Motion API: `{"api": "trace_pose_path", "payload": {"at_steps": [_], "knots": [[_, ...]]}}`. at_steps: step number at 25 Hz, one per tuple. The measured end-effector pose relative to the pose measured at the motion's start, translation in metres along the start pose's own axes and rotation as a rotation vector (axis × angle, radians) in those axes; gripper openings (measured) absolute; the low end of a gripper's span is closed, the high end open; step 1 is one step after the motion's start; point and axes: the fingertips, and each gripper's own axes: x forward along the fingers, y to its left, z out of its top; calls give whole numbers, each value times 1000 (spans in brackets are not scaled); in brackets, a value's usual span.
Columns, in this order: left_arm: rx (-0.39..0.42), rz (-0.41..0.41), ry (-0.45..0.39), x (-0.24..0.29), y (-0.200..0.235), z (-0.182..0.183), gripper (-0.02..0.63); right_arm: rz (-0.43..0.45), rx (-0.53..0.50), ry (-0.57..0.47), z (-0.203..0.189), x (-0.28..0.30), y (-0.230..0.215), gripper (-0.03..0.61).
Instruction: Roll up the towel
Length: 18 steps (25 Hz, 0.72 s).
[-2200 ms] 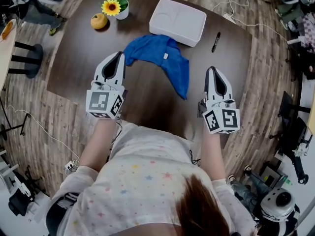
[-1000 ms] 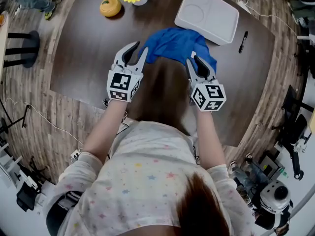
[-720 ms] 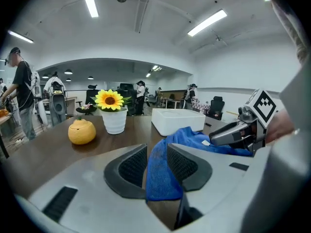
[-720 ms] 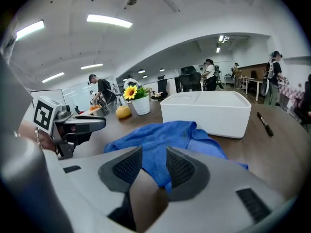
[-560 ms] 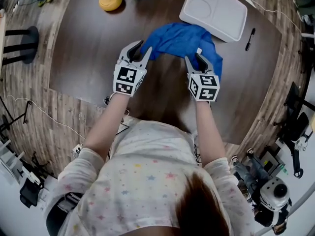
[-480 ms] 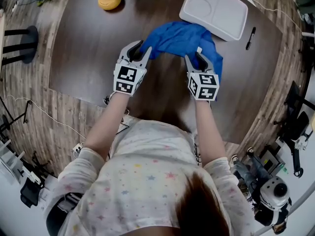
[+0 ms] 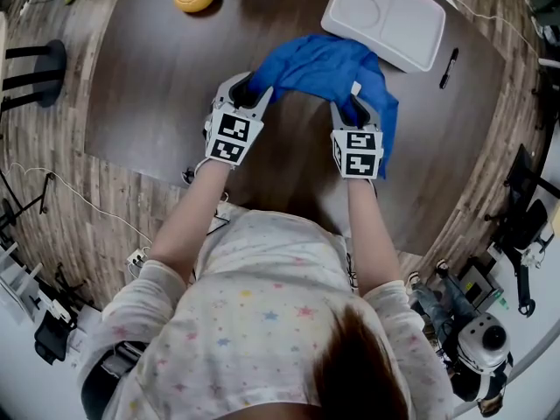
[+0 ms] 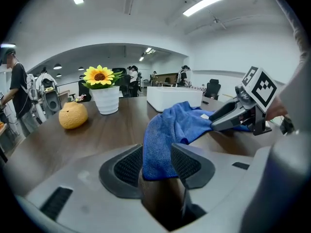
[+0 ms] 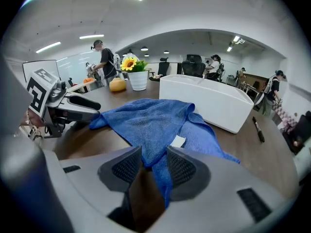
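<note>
Towel point(image 7: 322, 64) stretches crosswise just ahead. Left gripper point(image 8: 158, 164): jaws just opened, apart, one near corner between them. Right gripper point(image 9: 148, 166): apart around the other.

Head view: high above person, facing steeply down; table point(image 7: 157, 77) well below. Left gripper point(image 7: 248, 90) at 11 o'clock, right gripper point(image 7: 353, 105) at 1 o'clock.
Left gripper view: low, close over tabletop, facing across towel point(image 8: 170, 130); right gripper at 3 o'clock.
Right gripper view: same low, close stance; left gripper at 9 o'clock.
All three share towel, white tray point(image 7: 385, 16), sunflower pot point(image 8: 106, 98).
</note>
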Motion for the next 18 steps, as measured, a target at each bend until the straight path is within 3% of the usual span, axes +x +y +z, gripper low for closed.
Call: {"api": "trace_pose_path", "payload": {"at_steps": [3, 10, 15, 18], "knots": [[38, -7, 49, 6, -7, -9, 161, -9, -12, 1, -1, -1, -2, 140], [45, 38, 145, 2, 2, -21, 173, -18, -23, -28, 3, -9, -5, 70], [27, 5, 168, 6, 3, -24, 173, -17, -14, -54, 7, -14, -5, 34], [37, -25, 180, 6, -5, -24, 128, -16, -7, -72, 10, -21, -5, 25]]}}
